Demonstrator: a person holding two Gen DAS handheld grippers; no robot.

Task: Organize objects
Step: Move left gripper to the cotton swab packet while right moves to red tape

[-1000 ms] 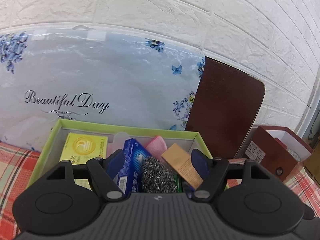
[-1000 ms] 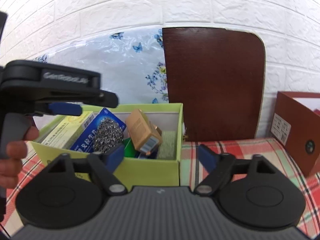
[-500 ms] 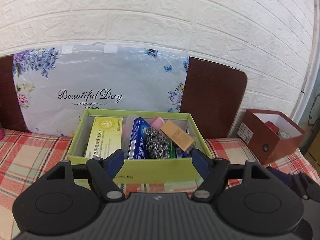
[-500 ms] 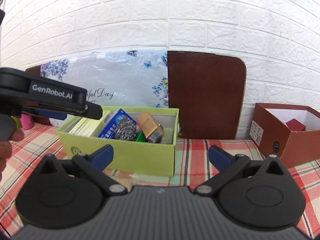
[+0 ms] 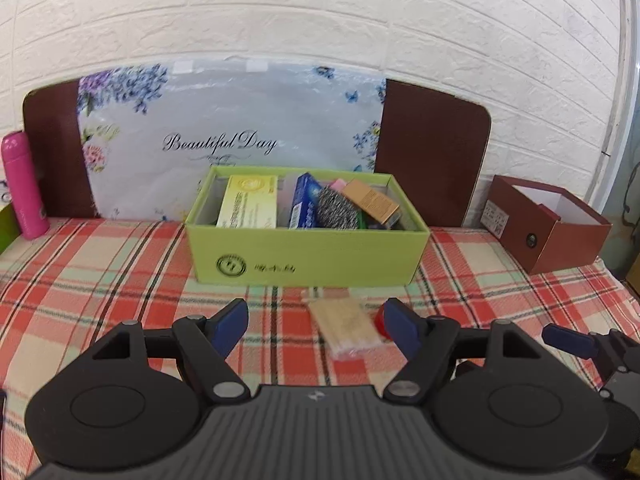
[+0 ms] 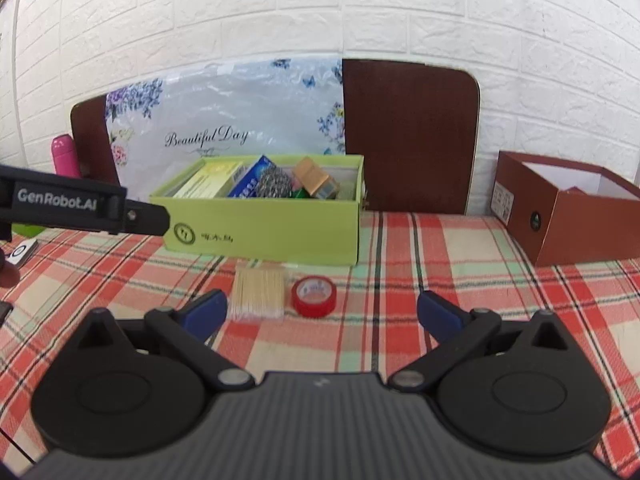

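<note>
A green box (image 5: 308, 256) (image 6: 260, 232) stands on the plaid cloth. It holds a yellow carton (image 5: 248, 204), a blue carton (image 5: 304, 200), a steel scrubber (image 5: 338, 212) and a tan box (image 5: 372, 202). In front of it lie a bundle of wooden sticks (image 5: 346, 326) (image 6: 260, 294) and a red tape roll (image 6: 314, 290). My left gripper (image 5: 316, 320) is open and empty, back from the box, with the sticks just beyond its fingers. Open wide and empty, my right gripper (image 6: 322, 308) has the tape roll ahead of it. The left gripper's body (image 6: 88, 210) shows at the left.
A brown box (image 5: 552, 232) (image 6: 576, 220) stands open at the right. At the far left a pink bottle (image 5: 24, 188) stands by the dark headboard (image 6: 408, 136). A floral plastic bag (image 5: 232, 136) leans behind the green box. A hand (image 6: 6, 276) shows at the left edge.
Both grippers have drawn back from the green box, so the sticks and the tape roll have come into view. The right jaws have spread wider.
</note>
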